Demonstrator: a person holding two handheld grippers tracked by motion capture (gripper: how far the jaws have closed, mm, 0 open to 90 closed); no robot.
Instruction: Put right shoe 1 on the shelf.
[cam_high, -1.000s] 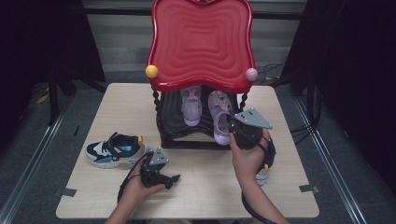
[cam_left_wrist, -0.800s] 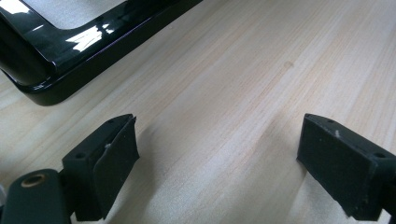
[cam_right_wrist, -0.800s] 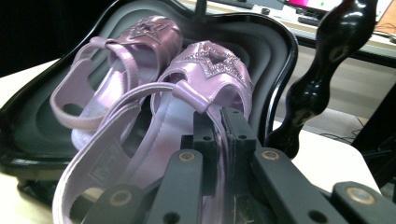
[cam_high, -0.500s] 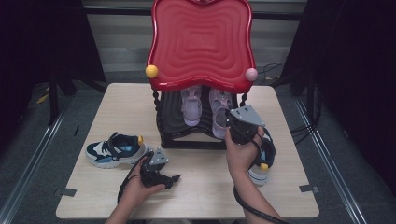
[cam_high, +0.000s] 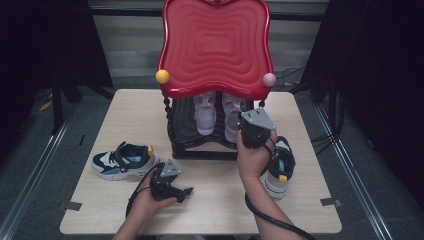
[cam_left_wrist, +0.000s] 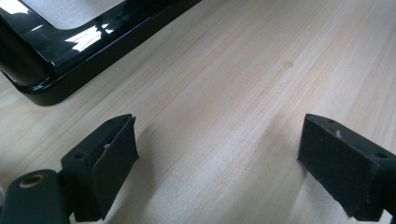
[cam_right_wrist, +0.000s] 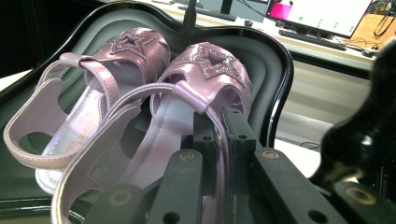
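Two lilac sandals with star toes stand on the black lower shelf (cam_high: 200, 142) of a red-topped rack (cam_high: 215, 45). My right gripper (cam_high: 248, 131) is at the shelf's front right, shut on the heel strap of the right sandal (cam_high: 231, 117). In the right gripper view the jaws (cam_right_wrist: 219, 119) pinch that strap, with the right sandal (cam_right_wrist: 210, 65) ahead and the left sandal (cam_right_wrist: 130, 46) beside it. My left gripper (cam_high: 186, 191) rests on the table in front of the rack. It is open (cam_left_wrist: 219, 128) over bare wood.
A blue and white sneaker (cam_high: 125, 160) lies on the table left of the rack. Its mate (cam_high: 279, 167) lies at the right, beside my right wrist. The rack's glossy black base (cam_left_wrist: 70, 51) is close to the left gripper. Twisted posts carry the red top.
My right gripper has moved left and toward the rack with the sandal strap in it, uncovering the right sneaker. The left gripper has stayed put.
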